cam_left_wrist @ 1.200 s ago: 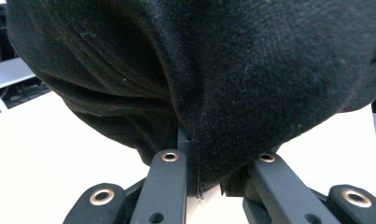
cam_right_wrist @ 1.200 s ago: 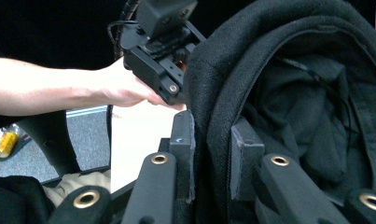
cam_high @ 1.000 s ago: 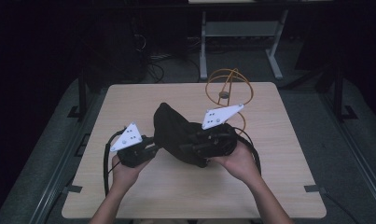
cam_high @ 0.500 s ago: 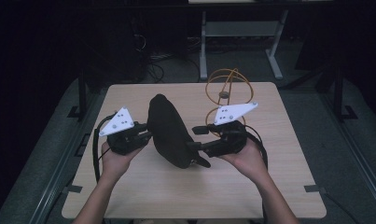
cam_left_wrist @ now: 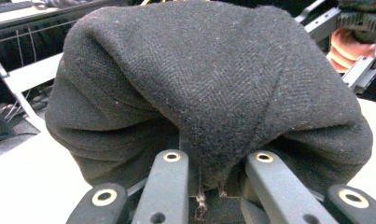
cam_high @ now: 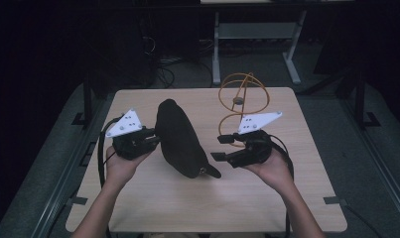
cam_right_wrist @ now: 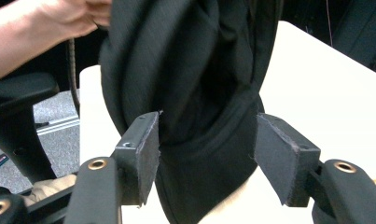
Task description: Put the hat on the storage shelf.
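A black fabric cap [cam_high: 180, 141] stands on edge over the middle of the wooden table [cam_high: 153, 208], its brim pointing toward the near right. My left gripper [cam_high: 149, 140] is shut on the cap's left side; in the left gripper view the fabric [cam_left_wrist: 209, 84] bunches between the closed jaws of my left gripper [cam_left_wrist: 218, 161]. My right gripper [cam_high: 221, 148] is open just right of the brim. In the right gripper view its two pads [cam_right_wrist: 146, 154] stand wide apart, and the cap [cam_right_wrist: 185, 70] hangs in front of the gap in my right gripper [cam_right_wrist: 213, 154].
An orange wire stand [cam_high: 243, 94] rises at the table's far right, just behind my right gripper. A white metal frame [cam_high: 257, 29] and cables lie on the dark floor beyond. A black chair [cam_right_wrist: 17, 93] shows past the table edge.
The right gripper has let go of the cap and drawn back to the right. The left gripper keeps the cap, which now stands more upright and further left.
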`<state>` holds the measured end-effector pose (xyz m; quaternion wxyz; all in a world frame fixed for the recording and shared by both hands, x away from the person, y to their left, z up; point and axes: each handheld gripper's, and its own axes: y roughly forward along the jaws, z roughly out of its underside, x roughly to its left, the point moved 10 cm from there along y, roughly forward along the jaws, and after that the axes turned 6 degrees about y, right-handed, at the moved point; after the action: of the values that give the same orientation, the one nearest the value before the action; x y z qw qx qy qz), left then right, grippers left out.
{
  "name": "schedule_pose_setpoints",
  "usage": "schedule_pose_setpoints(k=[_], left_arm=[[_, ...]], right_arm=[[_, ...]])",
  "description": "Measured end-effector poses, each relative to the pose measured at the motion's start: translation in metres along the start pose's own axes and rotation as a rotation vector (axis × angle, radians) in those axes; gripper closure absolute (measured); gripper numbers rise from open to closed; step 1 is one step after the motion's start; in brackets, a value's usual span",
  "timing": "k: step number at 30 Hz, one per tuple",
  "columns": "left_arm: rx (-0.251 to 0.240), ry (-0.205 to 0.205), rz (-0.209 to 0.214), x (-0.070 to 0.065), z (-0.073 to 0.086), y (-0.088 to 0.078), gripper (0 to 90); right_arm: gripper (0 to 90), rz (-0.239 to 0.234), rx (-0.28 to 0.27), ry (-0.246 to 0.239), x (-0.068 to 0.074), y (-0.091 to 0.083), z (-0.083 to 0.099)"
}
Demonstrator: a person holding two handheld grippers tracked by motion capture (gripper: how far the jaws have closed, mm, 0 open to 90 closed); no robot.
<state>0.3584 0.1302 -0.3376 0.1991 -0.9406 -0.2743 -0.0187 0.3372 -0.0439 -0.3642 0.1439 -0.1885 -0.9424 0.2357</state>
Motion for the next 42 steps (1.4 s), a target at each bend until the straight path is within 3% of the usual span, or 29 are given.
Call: schedule_pose_setpoints(k=[13,22,34,42], left_arm=[[0.021,0.007,0.025,0.008,-0.015,0.009,82.6],[0.023,-0.01,0.054,0.014,-0.025,0.02,82.6],[0.048,0.016,0.077,0.024,-0.048,0.037,82.6],[0.052,-0.004,0.109,0.035,-0.062,0.051,82.5]], right_arm=[[35.7,0.062,-0.001,0.078,-0.028,-0.02,0.043],[32.9,0.111,-0.008,0.131,-0.046,-0.038,0.071],[29.0,0.172,-0.016,0.21,-0.069,-0.06,0.107],[28.1,0.179,-0.002,0.246,-0.082,-0.065,0.125]])
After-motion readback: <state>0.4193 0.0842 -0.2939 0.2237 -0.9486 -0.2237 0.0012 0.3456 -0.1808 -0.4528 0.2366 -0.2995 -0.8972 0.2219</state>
